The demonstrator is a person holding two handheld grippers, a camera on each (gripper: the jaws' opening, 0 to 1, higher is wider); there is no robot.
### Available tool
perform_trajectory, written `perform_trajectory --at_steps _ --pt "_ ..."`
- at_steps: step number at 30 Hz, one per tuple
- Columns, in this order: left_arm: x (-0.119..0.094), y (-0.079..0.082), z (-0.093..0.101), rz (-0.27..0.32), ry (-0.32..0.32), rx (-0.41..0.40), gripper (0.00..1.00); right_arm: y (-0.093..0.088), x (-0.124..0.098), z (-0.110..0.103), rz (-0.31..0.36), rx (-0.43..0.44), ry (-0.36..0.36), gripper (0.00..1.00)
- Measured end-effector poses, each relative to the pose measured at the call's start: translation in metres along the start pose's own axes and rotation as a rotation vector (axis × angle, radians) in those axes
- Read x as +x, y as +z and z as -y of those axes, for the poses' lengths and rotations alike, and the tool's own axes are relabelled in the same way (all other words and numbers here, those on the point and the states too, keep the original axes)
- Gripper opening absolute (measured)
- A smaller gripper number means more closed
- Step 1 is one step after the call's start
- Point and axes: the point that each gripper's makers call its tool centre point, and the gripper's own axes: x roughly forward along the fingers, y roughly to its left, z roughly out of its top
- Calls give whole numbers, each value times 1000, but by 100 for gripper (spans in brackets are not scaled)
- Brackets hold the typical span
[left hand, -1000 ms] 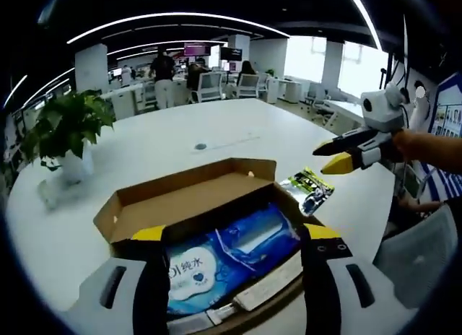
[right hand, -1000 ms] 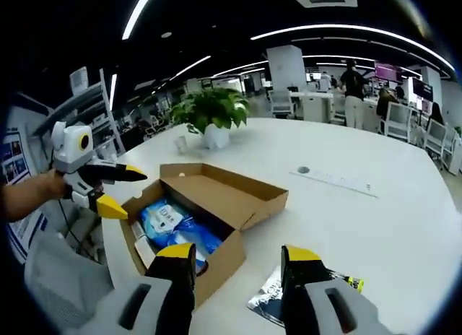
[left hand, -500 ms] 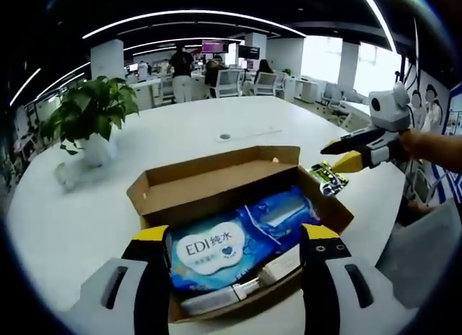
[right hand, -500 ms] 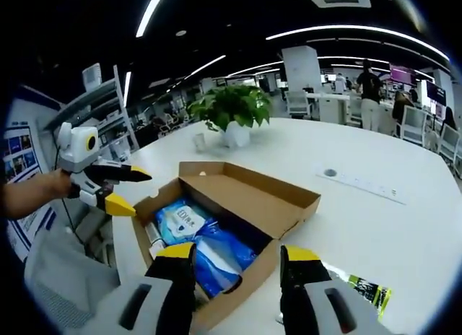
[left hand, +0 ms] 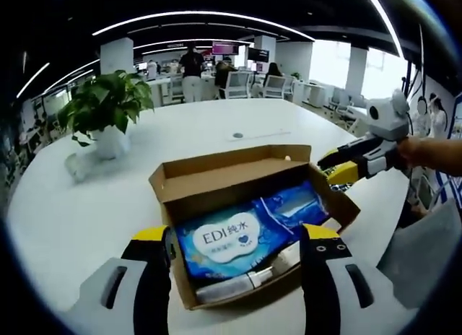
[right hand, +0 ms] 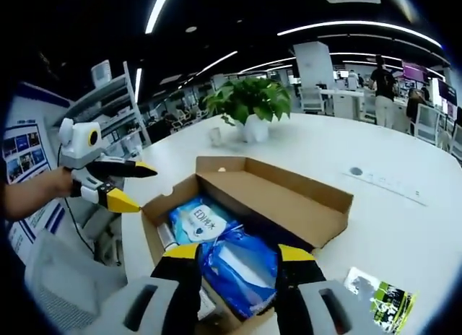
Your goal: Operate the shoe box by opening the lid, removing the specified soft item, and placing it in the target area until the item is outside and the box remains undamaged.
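An open cardboard shoe box (left hand: 216,177) lies on the white table (left hand: 180,136), its lid folded back on the far side. Inside lies a soft blue wipes pack (left hand: 234,237) with a white label, and a pale flat item (left hand: 249,279) sits along the near wall. My left gripper (left hand: 237,232) is open, its jaws straddling the box's near edge. My right gripper (left hand: 334,166) is open at the box's right end. In the right gripper view the box (right hand: 303,198) is close, and my right gripper (right hand: 238,252) hangs open over the blue pack (right hand: 209,223). The left gripper (right hand: 141,187) stands open beyond the box's left end.
A green and black packet (right hand: 382,300) lies on the table beside the box. A potted plant (left hand: 105,107) stands at the far left, also as the plant (right hand: 249,104) behind the box. People and office chairs are far behind.
Both cameras have closed in on the box. The right gripper has moved from beside the box to over the blue pack. The pack and the lid have not moved.
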Motion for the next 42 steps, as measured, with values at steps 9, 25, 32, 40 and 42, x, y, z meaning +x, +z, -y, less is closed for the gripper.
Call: perform_trajectory --at_steps 9,25,32,40,42 --pt "-7 -10 -9 -4 22 -17 75 -6 27 -14 -42 -2 41 32" --pt "-8 -40 -32 -53 90 -60 65 -18 66 -23 -94 -2 60 29" --pt "-9 -60 -42 -105 128 -109 50 -18 76 -31 -105 -12 72 26" --pt "-12 -76 -50 -141 157 -162 35 -21 90 -33 -146 -34 72 22" --pt "-12 -77 -52 -135 160 -192 32 -23 93 -31 -163 -38 63 20"
